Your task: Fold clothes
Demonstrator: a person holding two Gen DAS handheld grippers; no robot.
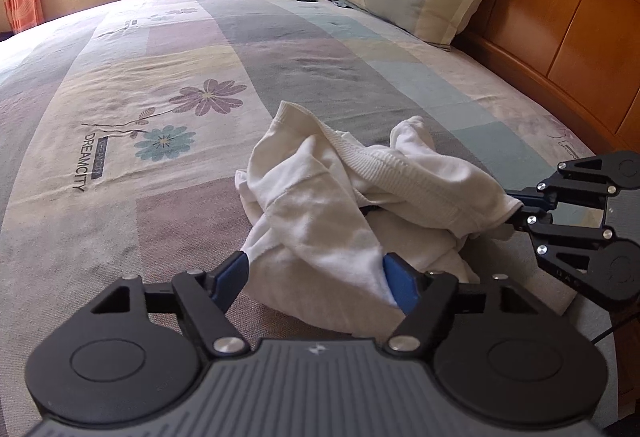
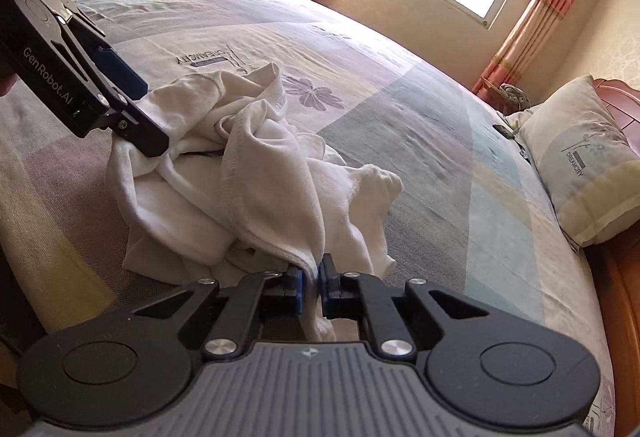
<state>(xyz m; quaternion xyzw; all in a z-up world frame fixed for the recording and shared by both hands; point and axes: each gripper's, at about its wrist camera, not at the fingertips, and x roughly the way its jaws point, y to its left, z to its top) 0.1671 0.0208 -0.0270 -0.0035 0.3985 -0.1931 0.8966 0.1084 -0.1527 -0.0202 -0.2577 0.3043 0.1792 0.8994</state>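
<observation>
I have the white garment (image 1: 344, 197) crumpled on the bed (image 1: 160, 85), near its right edge. My right hand-held gripper (image 2: 311, 279) is clamped on a ribbed hem to lift it clear; my left hand-held gripper (image 1: 316, 273) straddles a fold, pads not visibly pressing, ready to spread the cloth.
</observation>
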